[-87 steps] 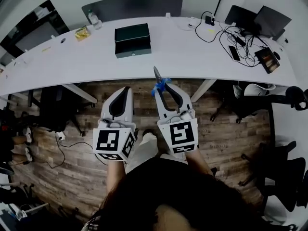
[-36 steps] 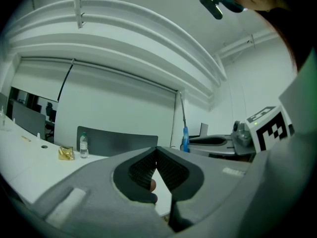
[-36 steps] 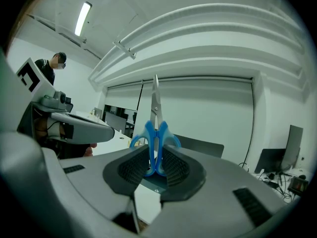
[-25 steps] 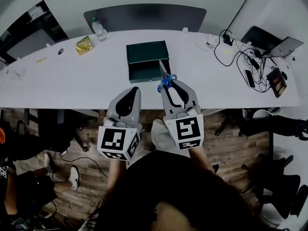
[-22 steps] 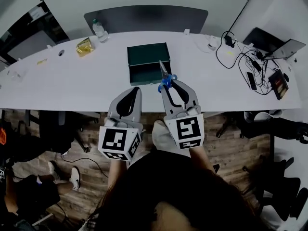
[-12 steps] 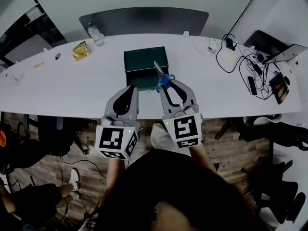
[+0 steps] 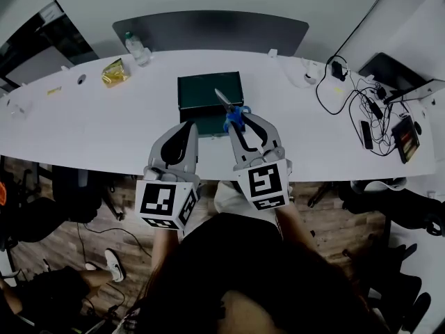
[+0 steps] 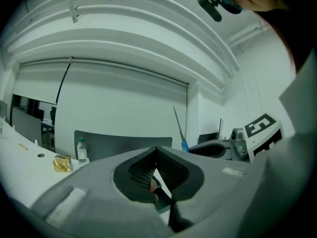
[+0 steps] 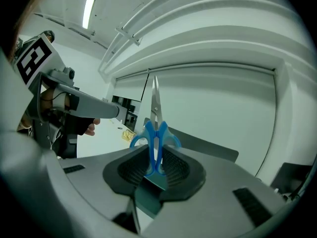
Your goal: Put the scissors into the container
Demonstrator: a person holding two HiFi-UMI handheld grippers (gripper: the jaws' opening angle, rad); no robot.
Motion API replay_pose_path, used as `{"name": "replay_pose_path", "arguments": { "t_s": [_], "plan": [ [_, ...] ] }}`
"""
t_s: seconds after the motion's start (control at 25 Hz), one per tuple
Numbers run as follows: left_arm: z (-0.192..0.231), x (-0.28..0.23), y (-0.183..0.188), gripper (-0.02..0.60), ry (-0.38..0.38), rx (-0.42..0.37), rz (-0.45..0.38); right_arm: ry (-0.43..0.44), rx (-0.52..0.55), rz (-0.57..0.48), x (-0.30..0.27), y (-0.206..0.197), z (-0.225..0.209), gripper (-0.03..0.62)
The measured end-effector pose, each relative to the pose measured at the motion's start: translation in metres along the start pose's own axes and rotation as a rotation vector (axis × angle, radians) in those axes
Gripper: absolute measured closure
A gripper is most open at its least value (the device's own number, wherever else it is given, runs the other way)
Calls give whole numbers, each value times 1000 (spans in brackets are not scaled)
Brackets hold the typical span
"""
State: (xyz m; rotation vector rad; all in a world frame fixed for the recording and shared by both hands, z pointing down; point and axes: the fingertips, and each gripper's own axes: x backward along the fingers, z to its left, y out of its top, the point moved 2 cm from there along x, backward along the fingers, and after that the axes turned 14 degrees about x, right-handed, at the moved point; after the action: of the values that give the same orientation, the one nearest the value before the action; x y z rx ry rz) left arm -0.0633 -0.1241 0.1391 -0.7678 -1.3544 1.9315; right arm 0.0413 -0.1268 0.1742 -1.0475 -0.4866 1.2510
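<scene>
Right gripper (image 7: 238, 119): fingers clamped on the scissors (image 7: 229, 107) at the blue handles, blades toward the container (image 7: 195, 89) at 12 o'clock. Left gripper (image 7: 186, 126): fingers closed, empty.

Risk: the narrow handle hold may let the scissors pivot and fall on the table (image 7: 83, 117).

Bottle (image 7: 134, 46) at 10 o'clock and cables (image 7: 348, 89) at 2 o'clock obstruct nothing.

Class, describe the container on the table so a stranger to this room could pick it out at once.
Start from the long white table across the room. Near its middle sits the container. It is the only dark green rectangular box, unlike the bottle and yellow packet to its left and the cables to its right.
</scene>
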Motion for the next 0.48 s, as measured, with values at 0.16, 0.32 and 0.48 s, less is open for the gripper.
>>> {"name": "replay_pose_path", "arguments": {
  "t_s": [0.16,0.32,0.48],
  "plan": [
    [7,-8,3,571,22,-1,-4,35,47,3,-15,-5,-3,507],
    [16,-16,4,571,46,4,-4,69,81,13,-30,-12,-4,507],
    [25,-24,4,571,61,16,-6,100,120,27,-44,-19,-3,507]
  ]
}}
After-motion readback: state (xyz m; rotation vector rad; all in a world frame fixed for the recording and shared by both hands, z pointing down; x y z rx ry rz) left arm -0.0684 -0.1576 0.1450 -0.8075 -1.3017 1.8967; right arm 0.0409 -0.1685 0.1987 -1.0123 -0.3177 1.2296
